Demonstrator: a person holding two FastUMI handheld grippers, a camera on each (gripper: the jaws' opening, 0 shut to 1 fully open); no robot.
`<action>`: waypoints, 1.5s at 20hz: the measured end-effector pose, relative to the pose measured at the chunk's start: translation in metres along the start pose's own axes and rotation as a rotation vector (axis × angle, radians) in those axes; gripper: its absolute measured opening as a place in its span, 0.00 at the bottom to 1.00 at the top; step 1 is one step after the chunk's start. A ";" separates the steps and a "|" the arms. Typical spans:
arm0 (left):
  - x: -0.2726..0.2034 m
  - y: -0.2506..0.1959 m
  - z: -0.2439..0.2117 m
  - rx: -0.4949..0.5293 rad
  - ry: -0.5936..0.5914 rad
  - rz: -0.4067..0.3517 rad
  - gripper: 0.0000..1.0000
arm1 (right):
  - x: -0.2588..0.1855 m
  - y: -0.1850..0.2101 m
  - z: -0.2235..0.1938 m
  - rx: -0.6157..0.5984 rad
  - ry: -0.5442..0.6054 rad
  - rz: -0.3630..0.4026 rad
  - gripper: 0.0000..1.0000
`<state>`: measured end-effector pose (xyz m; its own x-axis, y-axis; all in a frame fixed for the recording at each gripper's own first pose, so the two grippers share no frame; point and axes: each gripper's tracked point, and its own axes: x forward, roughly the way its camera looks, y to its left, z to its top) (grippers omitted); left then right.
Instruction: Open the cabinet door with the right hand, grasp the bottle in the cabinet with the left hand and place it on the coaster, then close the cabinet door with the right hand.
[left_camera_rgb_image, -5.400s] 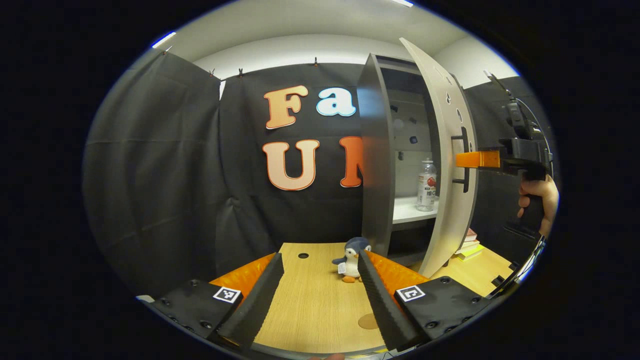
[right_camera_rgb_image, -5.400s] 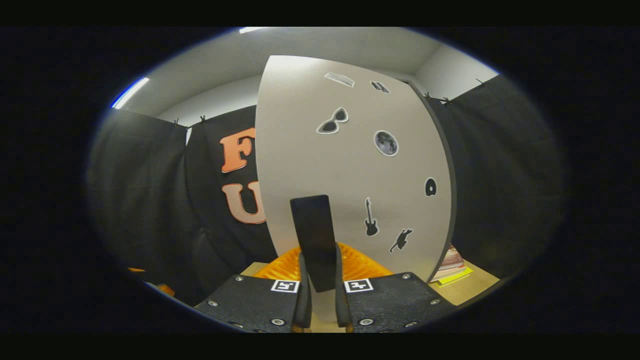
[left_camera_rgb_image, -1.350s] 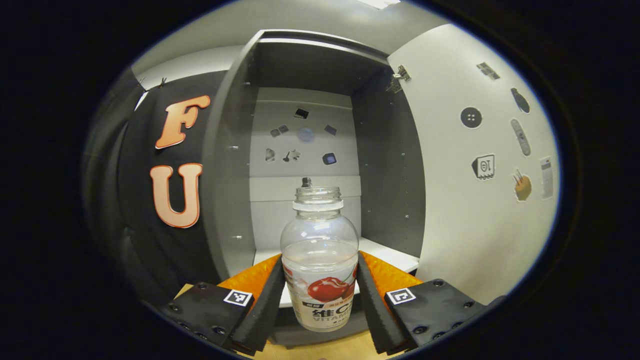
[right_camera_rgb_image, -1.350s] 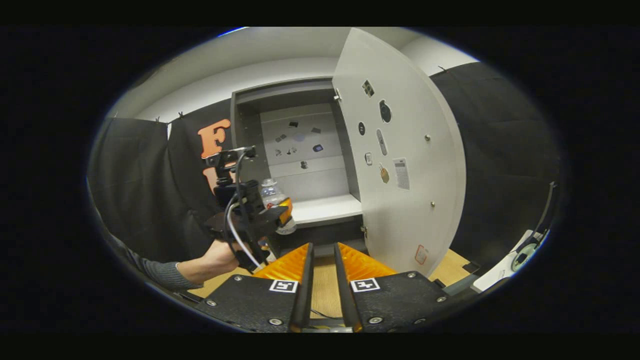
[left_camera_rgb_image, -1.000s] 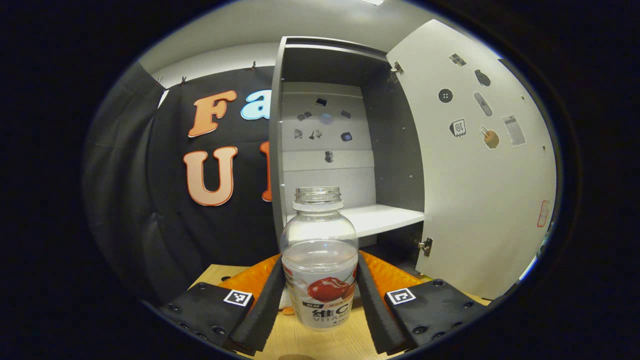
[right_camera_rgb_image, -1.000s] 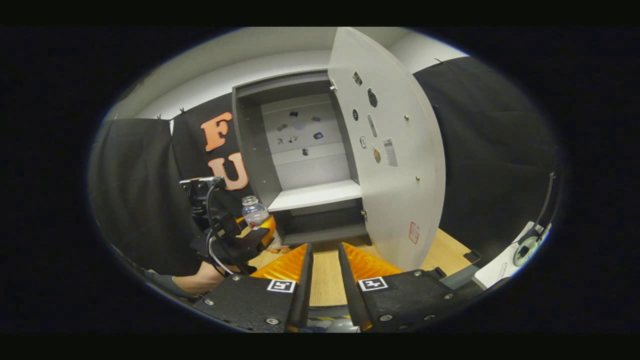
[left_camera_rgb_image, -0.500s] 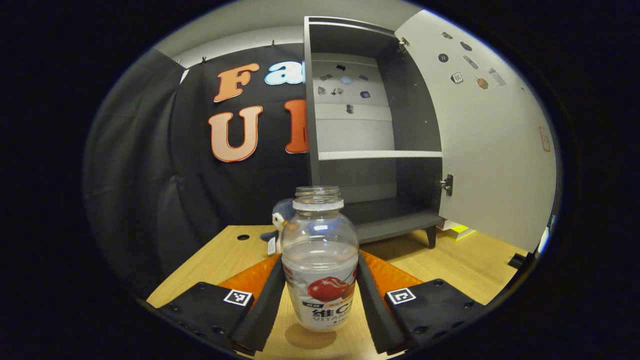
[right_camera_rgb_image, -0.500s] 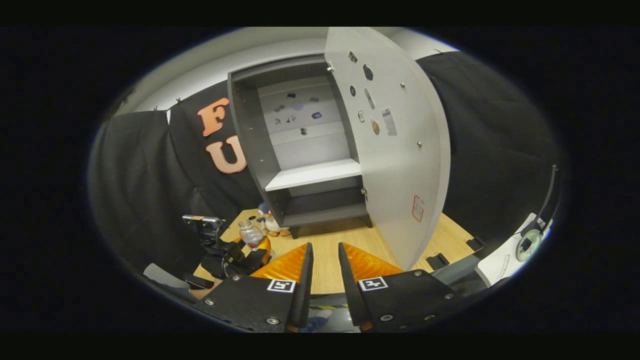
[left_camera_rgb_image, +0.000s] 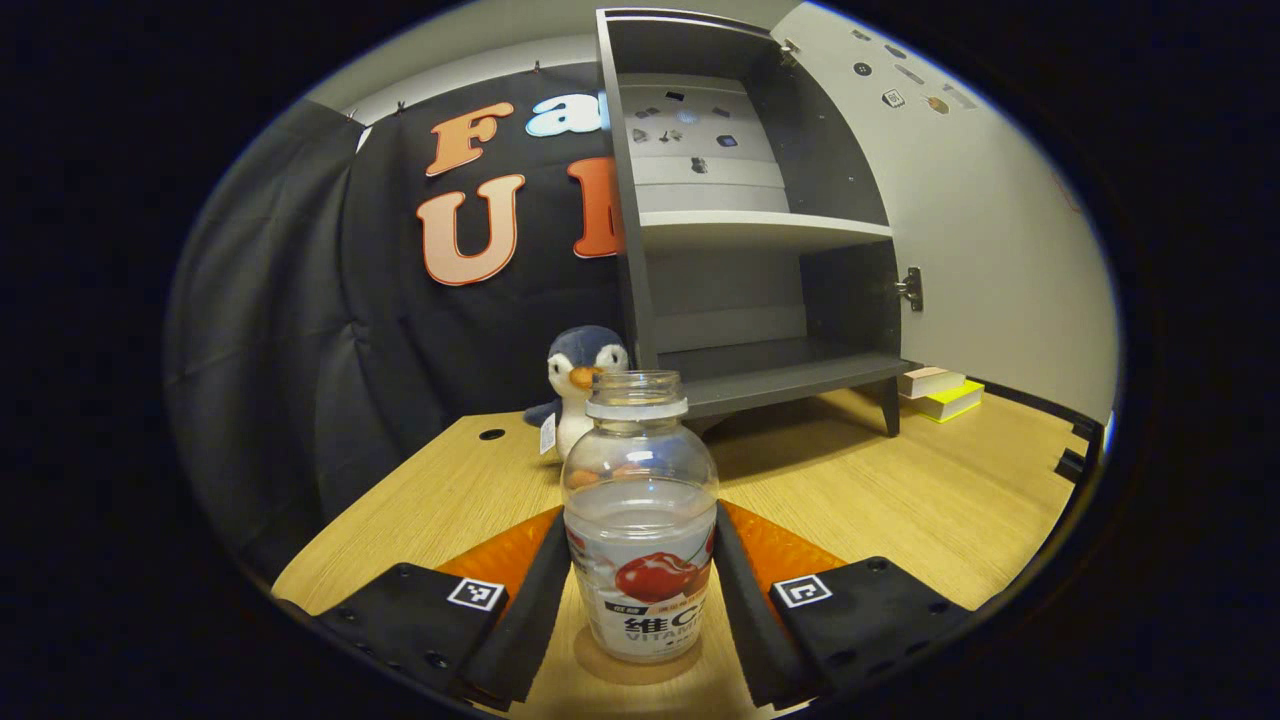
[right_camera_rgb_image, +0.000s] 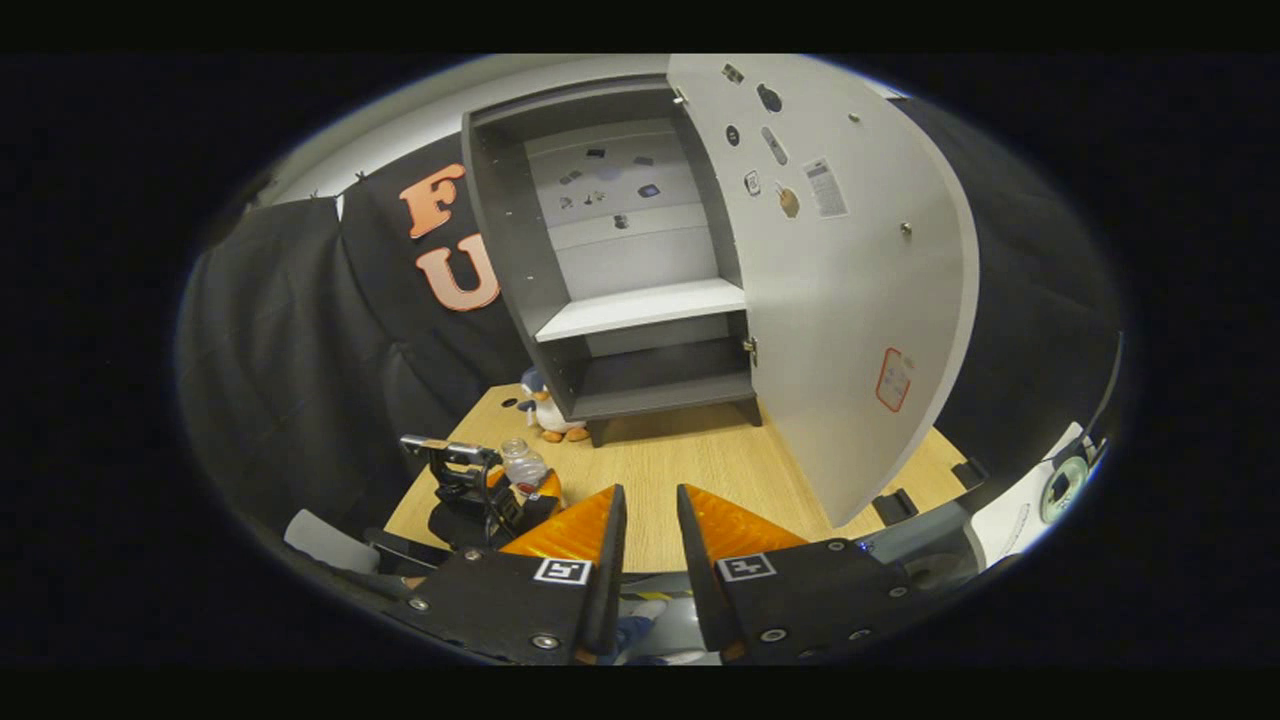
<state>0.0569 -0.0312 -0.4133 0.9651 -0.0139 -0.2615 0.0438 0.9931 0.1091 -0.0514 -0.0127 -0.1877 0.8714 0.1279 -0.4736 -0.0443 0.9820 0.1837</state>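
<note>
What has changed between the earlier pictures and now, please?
The left gripper took hold of the bottle on the cabinet shelf, carried it out and lowered it onto the coaster. The right gripper let go of the door handle and drew back. The cabinet door stays open, the penguin unmoved.

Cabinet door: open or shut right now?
Open. In the right gripper view the cabinet door stands swung wide out from the cabinet, with the white shelf and the stickers on the back panel showing inside.

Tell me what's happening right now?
Left hand-held gripper shut on bottle, at the coaster. Right hand-held gripper empty. Cabinet door open.
</note>
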 end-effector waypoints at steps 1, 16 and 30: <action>-0.002 0.001 -0.005 -0.006 0.013 0.007 0.83 | 0.001 -0.001 -0.001 0.000 0.007 -0.002 0.32; -0.023 0.022 -0.022 -0.049 0.070 0.084 0.91 | -0.006 0.003 -0.015 0.006 0.028 -0.006 0.32; -0.051 0.025 0.015 -0.045 0.020 0.081 0.96 | -0.018 0.005 -0.014 0.016 -0.003 0.035 0.32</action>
<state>0.0127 -0.0077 -0.3834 0.9597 0.0690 -0.2723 -0.0466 0.9950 0.0878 -0.0740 -0.0082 -0.1903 0.8710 0.1616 -0.4640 -0.0668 0.9745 0.2141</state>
